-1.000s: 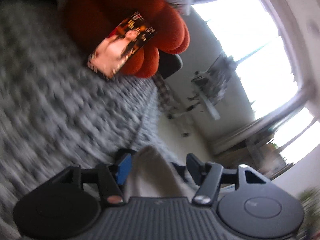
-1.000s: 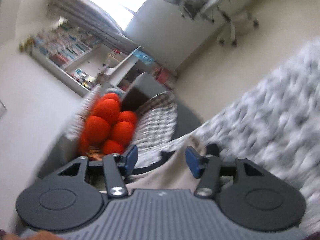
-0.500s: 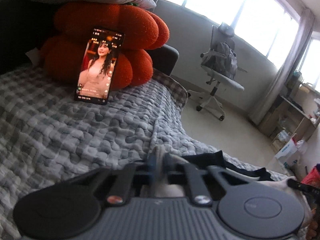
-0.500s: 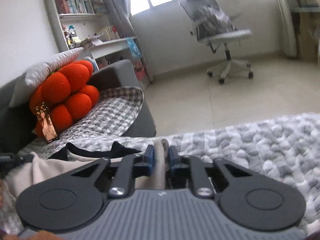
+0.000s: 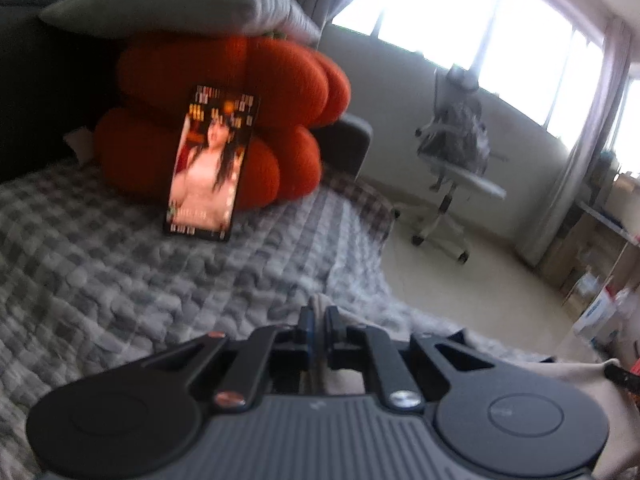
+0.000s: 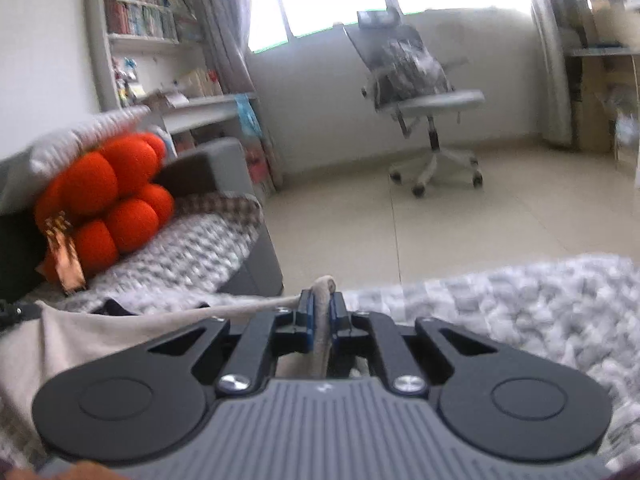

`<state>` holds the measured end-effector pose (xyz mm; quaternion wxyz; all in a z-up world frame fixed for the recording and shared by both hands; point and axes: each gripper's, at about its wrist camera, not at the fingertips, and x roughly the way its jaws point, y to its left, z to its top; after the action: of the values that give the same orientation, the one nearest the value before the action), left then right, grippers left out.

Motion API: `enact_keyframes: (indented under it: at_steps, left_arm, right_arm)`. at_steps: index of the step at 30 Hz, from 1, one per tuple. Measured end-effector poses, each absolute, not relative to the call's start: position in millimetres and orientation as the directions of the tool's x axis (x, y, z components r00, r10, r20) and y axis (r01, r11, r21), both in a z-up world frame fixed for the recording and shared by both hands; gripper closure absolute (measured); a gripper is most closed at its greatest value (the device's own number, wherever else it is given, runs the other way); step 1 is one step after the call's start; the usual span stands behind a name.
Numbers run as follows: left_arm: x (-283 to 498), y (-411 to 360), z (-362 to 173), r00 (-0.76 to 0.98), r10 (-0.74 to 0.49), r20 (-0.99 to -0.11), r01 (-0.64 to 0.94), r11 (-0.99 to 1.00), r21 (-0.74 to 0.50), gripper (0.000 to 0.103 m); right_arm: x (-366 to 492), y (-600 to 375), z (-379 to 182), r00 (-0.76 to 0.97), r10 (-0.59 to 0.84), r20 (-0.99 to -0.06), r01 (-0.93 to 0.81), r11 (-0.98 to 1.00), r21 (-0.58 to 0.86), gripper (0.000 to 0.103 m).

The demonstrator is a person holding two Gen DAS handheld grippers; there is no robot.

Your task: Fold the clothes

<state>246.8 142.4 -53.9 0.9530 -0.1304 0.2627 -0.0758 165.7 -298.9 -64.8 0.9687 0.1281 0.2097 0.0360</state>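
Both grippers, left and right, fingers clamped on beige garment folds between them.

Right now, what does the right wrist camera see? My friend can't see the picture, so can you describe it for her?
The right gripper is shut on a fold of beige garment, held over a grey knitted blanket. Behind it are an orange cushion on a sofa and an office chair by bright windows.
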Motion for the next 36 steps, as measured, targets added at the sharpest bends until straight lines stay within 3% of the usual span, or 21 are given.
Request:
enact_keyframes:
  at_steps: [5, 8, 11, 12, 13, 15, 21, 25, 36]
  left_arm:
    - [253, 145, -75, 0.828, -0.209, -0.52, 0.053, 0.953, -0.298, 0.096]
    - [251, 146, -73, 0.827, -0.203, -0.525, 0.048, 0.954, -0.295, 0.089]
    - [244, 145, -67, 0.829, -0.184, -0.528, 0.042, 0.962, -0.27, 0.076]
    - [241, 145, -65, 0.831, -0.18, -0.527, 0.042, 0.964, -0.263, 0.072]
    - [238, 145, -63, 0.832, -0.177, -0.525, 0.043, 0.966, -0.257, 0.072]
    - [230, 144, -59, 0.841, -0.168, -0.514, 0.046, 0.969, -0.241, 0.069]
    - [196, 129, -40, 0.89, -0.147, -0.431, 0.094, 0.985, -0.142, 0.069]
    - [177, 111, -28, 0.899, -0.199, -0.391, 0.171, 0.98, -0.107, 0.069]
    - [157, 73, -46, 0.844, -0.29, -0.452, 0.317, 0.948, -0.016, 0.069]
  right_arm:
    - [178, -302, -72, 0.869, 0.128, -0.479, 0.018, 0.957, 0.288, 0.095]
    - [179, -291, -70, 0.862, 0.108, -0.495, 0.011, 0.973, 0.232, 0.093]
    - [174, -286, -67, 0.865, 0.098, -0.492, 0.002, 0.98, 0.198, 0.083]
    - [172, -285, -65, 0.867, 0.093, -0.489, 0.0, 0.982, 0.188, 0.075]
    - [171, -285, -64, 0.869, 0.09, -0.486, 0.0, 0.983, 0.182, 0.067]
    - [168, -285, -60, 0.876, 0.086, -0.475, -0.003, 0.985, 0.172, 0.063]
    - [162, -279, -44, 0.896, 0.086, -0.436, -0.021, 0.988, 0.153, 0.063]
    - [158, -259, -33, 0.895, 0.145, -0.421, -0.088, 0.984, 0.153, 0.063]
    - [152, -194, -23, 0.816, 0.36, -0.453, -0.31, 0.933, 0.183, 0.063]
